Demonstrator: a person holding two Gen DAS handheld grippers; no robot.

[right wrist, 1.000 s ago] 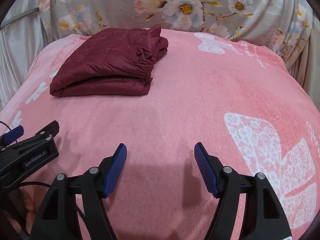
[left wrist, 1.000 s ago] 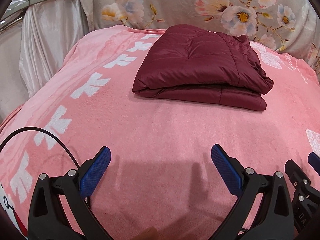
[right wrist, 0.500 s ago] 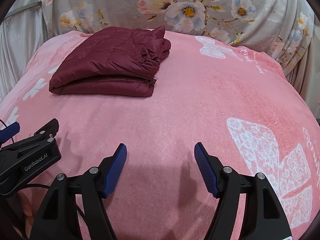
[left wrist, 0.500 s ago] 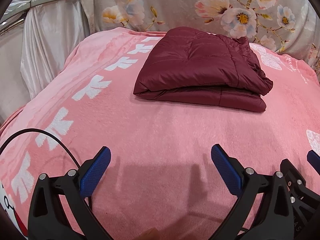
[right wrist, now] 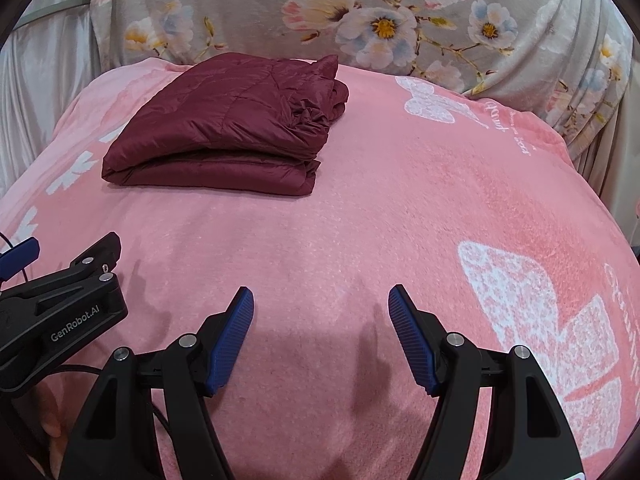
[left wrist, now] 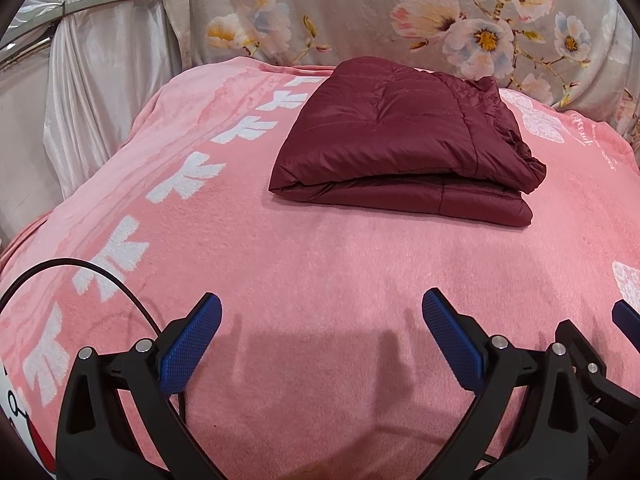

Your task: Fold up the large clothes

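Note:
A maroon quilted jacket (left wrist: 404,140) lies folded in a neat stack at the far side of the pink blanket (left wrist: 320,264). It also shows in the right wrist view (right wrist: 228,128), far left. My left gripper (left wrist: 320,320) is open and empty, low over the blanket, well short of the jacket. My right gripper (right wrist: 321,312) is open and empty, also near the front, to the right of the left gripper (right wrist: 60,300).
A floral grey cloth (left wrist: 400,12) hangs behind the bed. White satin drapes (left wrist: 80,80) and a metal rail stand at the left. A black cable (left wrist: 100,276) loops by the left gripper. The blanket has white bow prints (right wrist: 540,312).
Both grippers have drawn slightly back and tilted, so the jacket sits a little lower in both views. The jacket itself has not moved.

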